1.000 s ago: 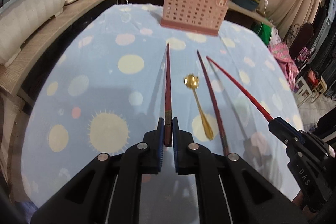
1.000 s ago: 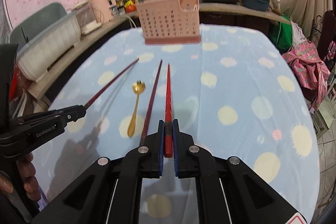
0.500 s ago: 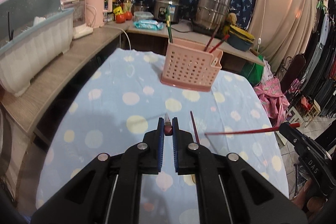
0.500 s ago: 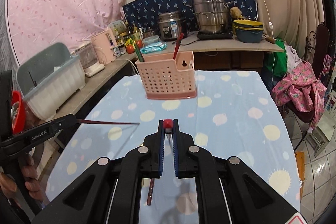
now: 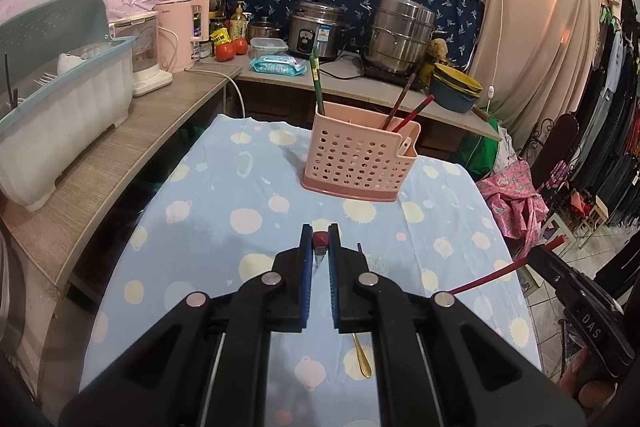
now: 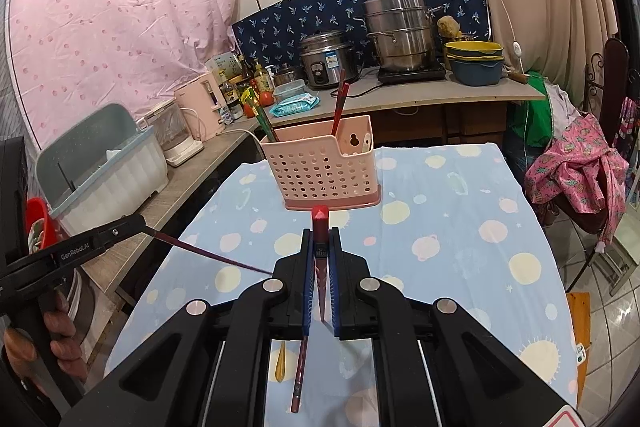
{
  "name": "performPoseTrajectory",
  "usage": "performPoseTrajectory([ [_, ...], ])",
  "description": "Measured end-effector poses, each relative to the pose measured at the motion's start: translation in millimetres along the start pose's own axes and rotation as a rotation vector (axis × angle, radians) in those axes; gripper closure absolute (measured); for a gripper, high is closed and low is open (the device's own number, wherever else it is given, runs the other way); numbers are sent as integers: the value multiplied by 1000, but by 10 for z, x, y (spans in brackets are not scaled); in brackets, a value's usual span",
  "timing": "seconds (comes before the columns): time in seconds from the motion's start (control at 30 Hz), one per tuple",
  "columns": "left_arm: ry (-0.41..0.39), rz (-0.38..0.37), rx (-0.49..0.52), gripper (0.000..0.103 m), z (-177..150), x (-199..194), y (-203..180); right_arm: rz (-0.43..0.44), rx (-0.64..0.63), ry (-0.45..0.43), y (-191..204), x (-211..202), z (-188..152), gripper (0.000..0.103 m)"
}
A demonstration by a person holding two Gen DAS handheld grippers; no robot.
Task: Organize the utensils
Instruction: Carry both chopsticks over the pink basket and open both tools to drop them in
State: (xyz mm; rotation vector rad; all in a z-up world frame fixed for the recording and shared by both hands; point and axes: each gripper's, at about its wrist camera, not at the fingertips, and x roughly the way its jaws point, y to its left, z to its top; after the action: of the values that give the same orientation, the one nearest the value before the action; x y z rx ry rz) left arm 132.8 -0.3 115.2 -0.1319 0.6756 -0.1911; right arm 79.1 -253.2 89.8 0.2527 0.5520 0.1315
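Both grippers were clamped on chopsticks above the table. Seen from its own camera, the left gripper (image 5: 320, 247) pinched a dark red chopstick (image 5: 319, 239) end-on between its blue-padded fingers (image 5: 306, 259), the butt end poking out at the tips. From the right camera that same chopstick (image 6: 212, 255) slanted out of the left gripper (image 6: 138, 223) with its tip aimed toward the right gripper. The right gripper (image 6: 321, 247) was closed on a brighter red chopstick (image 6: 320, 227), butt end up and tapered tip pointing back between the fingers; from the left camera this chopstick (image 5: 486, 277) ran down and leftward out of the right gripper (image 5: 540, 251).

Below the grippers, a third dark chopstick (image 6: 299, 375) and a gold spoon (image 6: 280, 367) lay side by side on the blue spotted tablecloth (image 6: 460, 227).

Farther along the table stood the pink perforated utensil holder (image 6: 320, 171), upright, with red chopsticks (image 6: 339, 107) and a green-handled utensil (image 6: 264, 119) leaning out of it.

Beyond, the counter (image 6: 440, 95) carried a rice cooker (image 6: 328, 57), a stacked steel steamer (image 6: 400, 35) and a pink kettle (image 6: 200, 107); a dish rack (image 6: 104, 167) sat on the side shelf.
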Motion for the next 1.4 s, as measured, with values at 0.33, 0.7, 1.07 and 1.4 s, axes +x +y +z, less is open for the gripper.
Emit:
performPoseTrajectory([
  [0.33,-45,-24,-22,96,276,-55,89,33,41,-20,-67,93,226,96],
  [0.7,-102,-65,-39,96,695,-31,63,72,63,-70,-50,194,551,96],
  [1.07,-276,-110,-35,96,1603,-90,-130,152,118,-172,-112,367,1312,96],
  [1.4,-433,-94,-13,96,2316,173,-284,179,182,-283,-219,801,2115,96],
])
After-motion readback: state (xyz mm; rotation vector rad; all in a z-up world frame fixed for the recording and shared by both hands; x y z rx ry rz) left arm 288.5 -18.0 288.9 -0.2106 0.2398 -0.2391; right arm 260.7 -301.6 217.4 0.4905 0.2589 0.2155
